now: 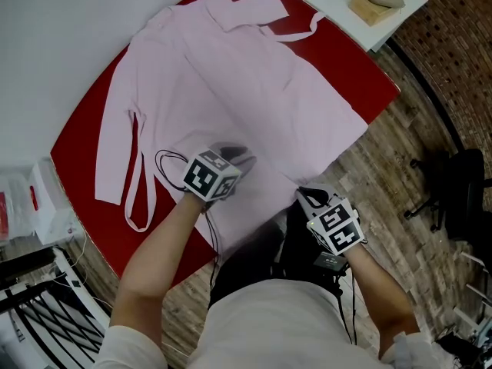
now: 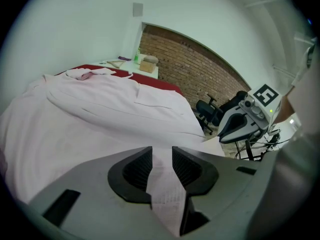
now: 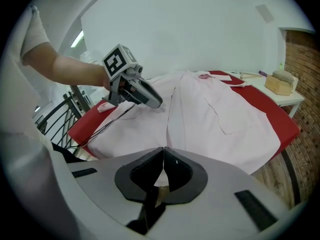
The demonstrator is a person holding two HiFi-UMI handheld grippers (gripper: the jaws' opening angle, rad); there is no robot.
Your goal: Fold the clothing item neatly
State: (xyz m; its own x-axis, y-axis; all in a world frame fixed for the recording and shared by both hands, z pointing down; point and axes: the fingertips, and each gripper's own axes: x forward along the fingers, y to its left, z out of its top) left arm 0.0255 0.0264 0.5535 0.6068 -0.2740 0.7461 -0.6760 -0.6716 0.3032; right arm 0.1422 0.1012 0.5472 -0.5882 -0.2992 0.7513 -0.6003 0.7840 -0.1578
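A pale pink garment (image 1: pixel 231 75) lies spread flat over a red table (image 1: pixel 81 133), with its near hem hanging off the front edge. My left gripper (image 1: pixel 242 160) sits over the near middle of the cloth. In the left gripper view a fold of the pink fabric (image 2: pixel 162 184) runs between the pads, and the left gripper (image 2: pixel 161 156) is shut on it. My right gripper (image 1: pixel 302 193) is at the near right hem. In the right gripper view its jaws (image 3: pixel 163 151) meet on the edge of the garment (image 3: pixel 220 109), with a sliver of cloth behind the tips.
A white side table (image 1: pixel 388 23) with a tan block (image 1: pixel 370 8) stands past the far right corner. An office chair (image 1: pixel 453 191) is on the wood floor at right. A black rack (image 1: pixel 38 298) stands at lower left. The garment's tie strap (image 1: pixel 138 194) loops near the left edge.
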